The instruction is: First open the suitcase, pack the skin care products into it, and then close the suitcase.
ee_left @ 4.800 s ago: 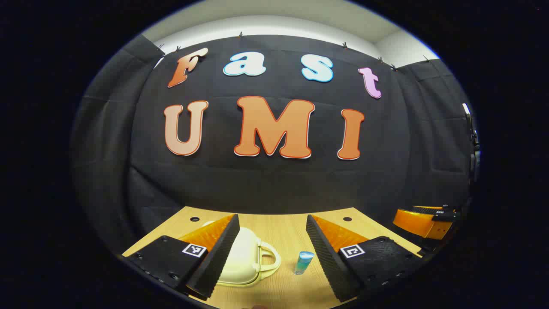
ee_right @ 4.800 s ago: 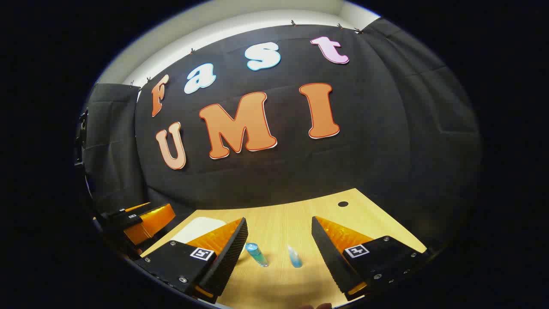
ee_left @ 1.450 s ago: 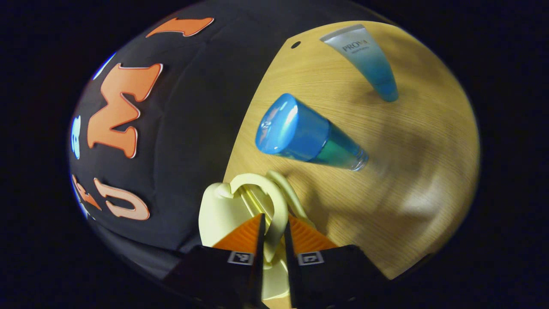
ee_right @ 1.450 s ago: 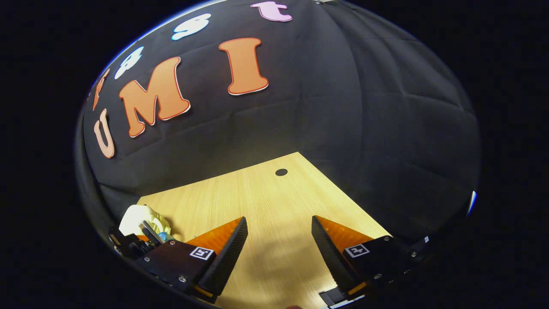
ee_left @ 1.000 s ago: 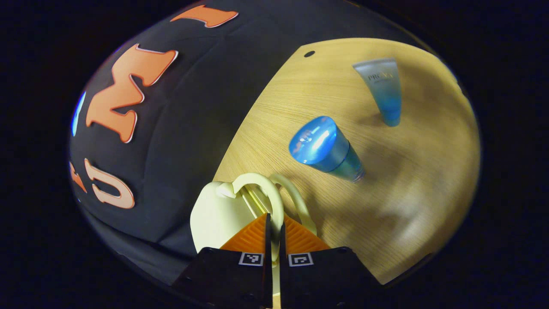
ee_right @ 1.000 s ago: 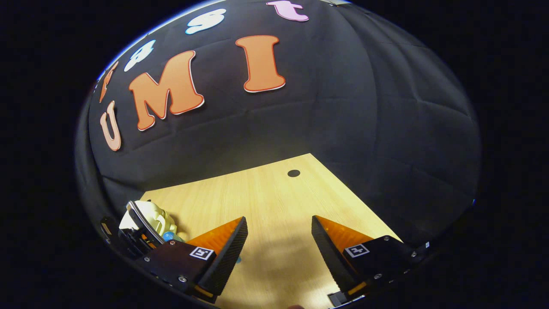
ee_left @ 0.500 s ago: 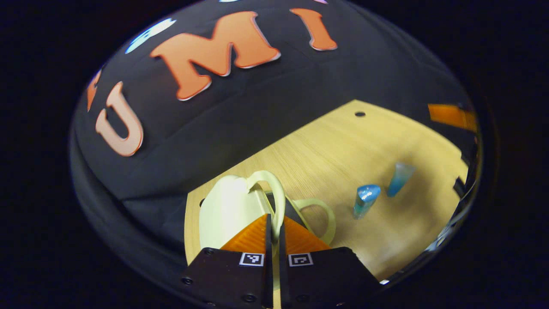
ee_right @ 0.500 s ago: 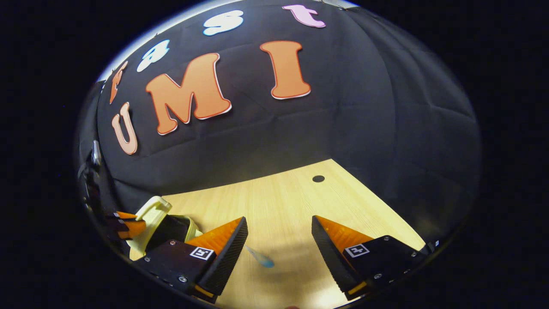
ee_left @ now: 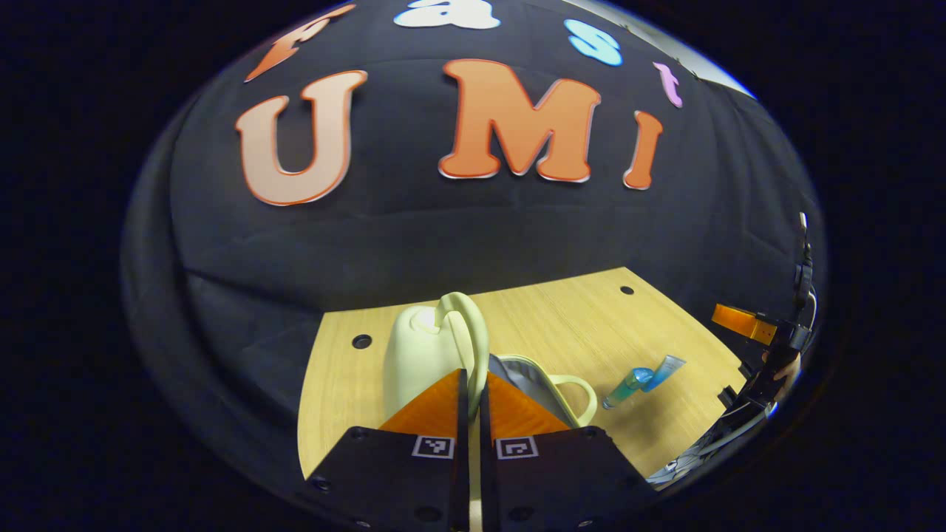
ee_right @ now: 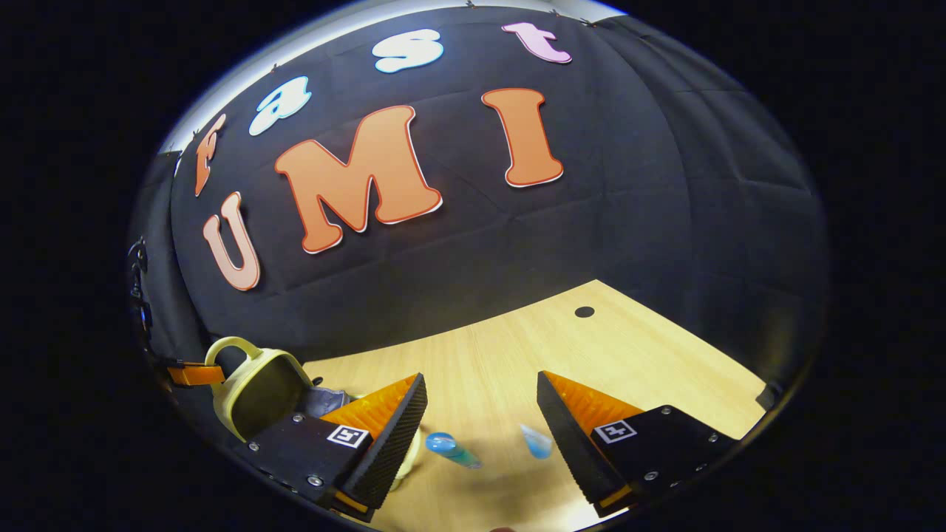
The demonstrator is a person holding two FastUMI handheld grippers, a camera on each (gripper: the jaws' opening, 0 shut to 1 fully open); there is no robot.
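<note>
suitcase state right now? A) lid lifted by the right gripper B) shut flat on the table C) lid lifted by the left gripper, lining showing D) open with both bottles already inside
C: the left gripper is shut on the lid handle of the suitcase, with the grey lining showing.

Pale yellow suitcase (ee_left: 421, 355) open, lid raised; blue bottle (ee_left: 627, 388) and tube (ee_left: 665, 368) upright beside it.
</note>
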